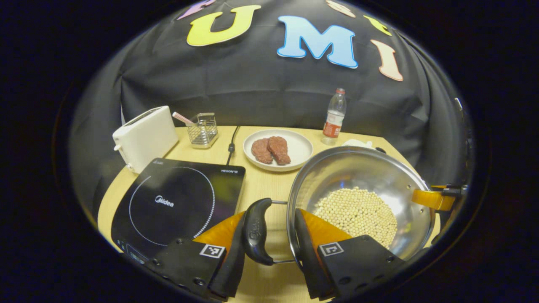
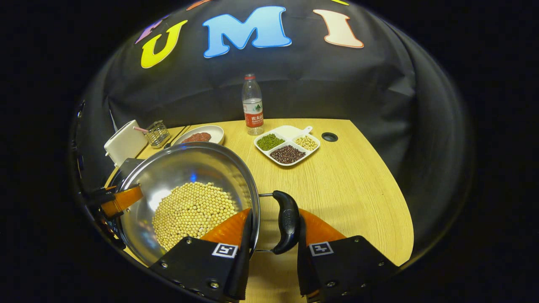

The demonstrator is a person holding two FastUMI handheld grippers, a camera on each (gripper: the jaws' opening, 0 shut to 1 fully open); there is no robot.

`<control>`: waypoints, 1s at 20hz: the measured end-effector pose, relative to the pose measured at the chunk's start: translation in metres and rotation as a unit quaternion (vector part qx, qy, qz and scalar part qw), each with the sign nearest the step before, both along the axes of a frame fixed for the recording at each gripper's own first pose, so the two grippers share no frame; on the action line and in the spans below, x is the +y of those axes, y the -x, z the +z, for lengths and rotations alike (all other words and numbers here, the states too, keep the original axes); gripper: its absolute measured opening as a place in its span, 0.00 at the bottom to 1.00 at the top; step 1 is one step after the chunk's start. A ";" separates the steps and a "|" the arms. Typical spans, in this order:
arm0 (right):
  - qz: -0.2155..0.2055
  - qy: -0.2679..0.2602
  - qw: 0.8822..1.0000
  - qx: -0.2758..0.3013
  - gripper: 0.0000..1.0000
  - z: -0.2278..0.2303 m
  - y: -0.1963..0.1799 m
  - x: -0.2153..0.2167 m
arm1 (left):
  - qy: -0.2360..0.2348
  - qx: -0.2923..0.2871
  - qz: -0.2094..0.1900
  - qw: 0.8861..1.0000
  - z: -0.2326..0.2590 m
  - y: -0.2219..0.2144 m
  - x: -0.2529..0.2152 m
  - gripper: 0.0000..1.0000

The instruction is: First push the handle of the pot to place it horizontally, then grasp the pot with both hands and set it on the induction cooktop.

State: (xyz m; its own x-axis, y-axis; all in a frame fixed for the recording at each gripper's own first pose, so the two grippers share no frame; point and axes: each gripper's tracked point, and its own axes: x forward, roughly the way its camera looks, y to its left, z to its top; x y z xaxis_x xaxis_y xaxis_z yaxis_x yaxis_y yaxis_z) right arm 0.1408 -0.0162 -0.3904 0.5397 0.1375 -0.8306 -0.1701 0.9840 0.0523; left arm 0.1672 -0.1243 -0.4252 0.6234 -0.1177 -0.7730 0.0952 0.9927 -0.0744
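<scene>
A shiny steel pot (image 1: 358, 198) half full of pale beans (image 1: 358, 212) sits upright on the desk (image 2: 345, 189) just right of the flat black induction cooktop (image 1: 177, 206), with a black loop handle (image 1: 257, 231) sticking out level on each side.

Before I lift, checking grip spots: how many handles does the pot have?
2: one black handle on the cooktop side, between the left gripper's fingers; the other handle opposite, between the right gripper's fingers.

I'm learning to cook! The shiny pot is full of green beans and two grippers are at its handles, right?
Nearly. The beans in the pot are pale yellow, not green, as the right gripper view shows. The left gripper and right gripper are indeed at its handles.
</scene>
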 end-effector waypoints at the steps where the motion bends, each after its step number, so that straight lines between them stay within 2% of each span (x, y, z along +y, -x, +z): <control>1: -0.001 0.000 1.000 -0.002 0.47 0.004 0.000 0.004 | 0.001 -0.003 -0.001 1.000 0.005 -0.002 0.003 0.63; 3: -0.004 -0.001 1.000 -0.006 0.47 0.013 0.001 0.012 | 0.003 -0.010 -0.002 1.000 0.012 -0.004 0.012 0.63; 4: -0.005 0.000 1.000 -0.008 0.47 0.016 0.002 0.017 | 0.004 -0.012 -0.003 1.000 0.015 -0.005 0.018 0.66; 5: -0.005 0.002 1.000 -0.009 0.47 0.019 0.003 0.023 | 0.006 -0.012 -0.004 1.000 0.017 -0.005 0.024 0.63; 9: -0.012 0.004 1.000 -0.009 0.47 0.028 0.012 0.049 | 0.010 -0.014 -0.012 1.000 0.024 -0.009 0.051 0.63; 10: -0.015 0.004 1.000 -0.009 0.47 0.030 0.014 0.055 | 0.010 -0.015 -0.014 1.000 0.025 -0.010 0.059 0.66; 12: -0.019 0.005 1.000 -0.010 0.47 0.033 0.017 0.069 | 0.012 -0.016 -0.017 1.000 0.027 -0.013 0.073 0.63; 20: -0.028 0.009 0.999 -0.019 0.47 0.044 0.019 0.128 | 0.021 -0.024 -0.024 0.999 0.032 -0.033 0.134 0.63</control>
